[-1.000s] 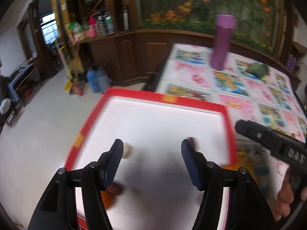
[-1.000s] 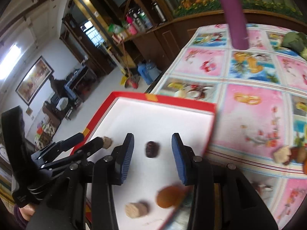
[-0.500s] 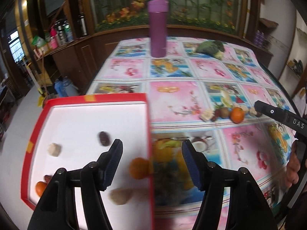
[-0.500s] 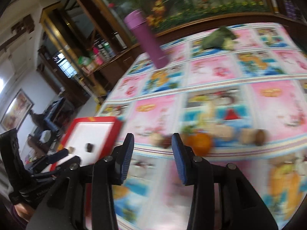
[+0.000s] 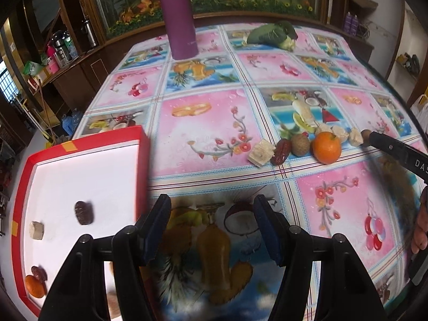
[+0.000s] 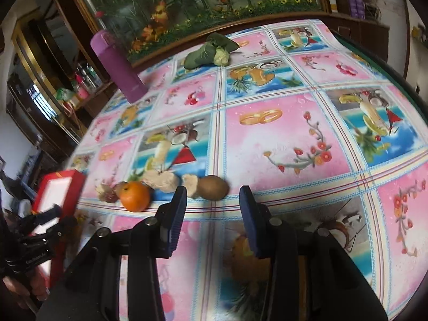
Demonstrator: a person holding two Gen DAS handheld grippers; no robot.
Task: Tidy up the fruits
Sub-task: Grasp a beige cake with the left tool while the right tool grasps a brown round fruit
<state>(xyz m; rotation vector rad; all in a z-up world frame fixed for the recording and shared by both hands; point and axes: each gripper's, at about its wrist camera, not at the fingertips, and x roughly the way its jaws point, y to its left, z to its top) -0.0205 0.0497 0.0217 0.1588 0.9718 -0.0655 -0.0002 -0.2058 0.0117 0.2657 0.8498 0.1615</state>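
Observation:
A row of fruit lies on the patterned tablecloth: a pale chunk (image 5: 261, 152), a red date (image 5: 281, 148), a brown round fruit (image 5: 300, 144), an orange (image 5: 327, 147), more pale pieces (image 5: 339, 133). In the right wrist view the orange (image 6: 134, 196), pale pieces (image 6: 160, 180) and a kiwi (image 6: 213, 187) lie just ahead of my open, empty right gripper (image 6: 211, 220). My left gripper (image 5: 212, 230) is open and empty over the cloth, right of the red tray (image 5: 140, 160). The tray holds a dark date (image 5: 83, 212), a pale piece (image 5: 36, 230), a small orange (image 5: 34, 286).
A purple flask (image 5: 179, 16) stands at the back of the table, with a green leafy vegetable (image 5: 270, 35) to its right. The red tray overhangs the table's left edge, the floor beneath it. Wooden cabinets line the far side.
Both grippers have swung right, away from the tray and toward the row of fruit on the cloth. Both stay open and empty.

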